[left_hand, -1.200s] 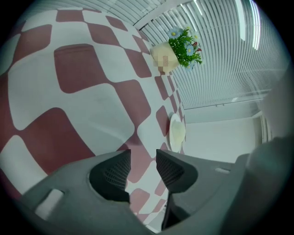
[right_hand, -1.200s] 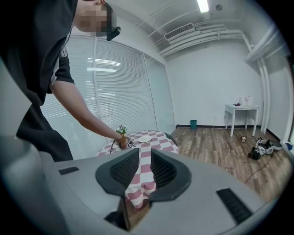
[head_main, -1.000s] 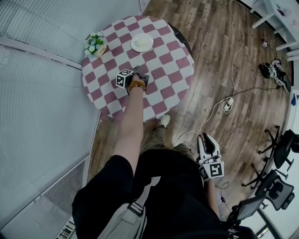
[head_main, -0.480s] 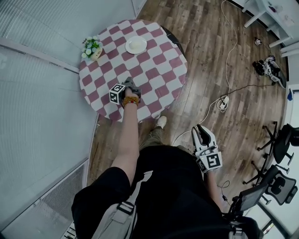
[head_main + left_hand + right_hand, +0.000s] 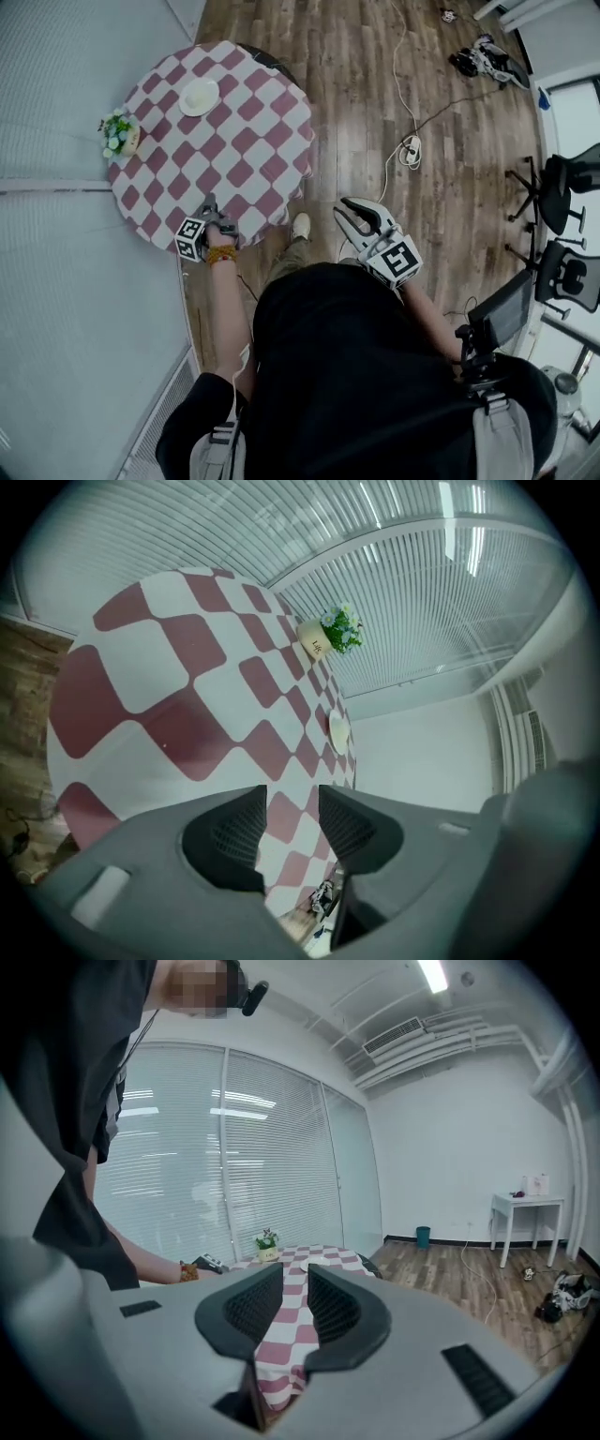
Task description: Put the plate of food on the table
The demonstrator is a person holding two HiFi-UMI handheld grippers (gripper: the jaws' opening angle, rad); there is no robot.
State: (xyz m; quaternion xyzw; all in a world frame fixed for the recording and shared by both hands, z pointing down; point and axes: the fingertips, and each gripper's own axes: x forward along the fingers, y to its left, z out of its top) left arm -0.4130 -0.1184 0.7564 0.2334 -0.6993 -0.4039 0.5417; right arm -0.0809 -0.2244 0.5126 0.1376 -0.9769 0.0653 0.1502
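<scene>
The plate (image 5: pixel 199 97) sits on the far side of the round checkered table (image 5: pixel 253 141), well apart from both my grippers, with the flower pot (image 5: pixel 120 134) just left of it near the table's left edge. My left arm reaches forward and down, and the left gripper (image 5: pixel 210 208) hangs right at the table's near edge, jaws a narrow gap apart with only tablecloth showing between them. My right arm is bent at my side, and the right gripper (image 5: pixel 361 217) is off the table over the wood floor (image 5: pixel 450 234), jaws slightly parted and holding nothing. To the right the floor is open, crossed by a white cable (image 5: pixel 397 94) to a power strip (image 5: pixel 410 148). Office chairs (image 5: pixel 567 178) stand at the far right edge.
</scene>
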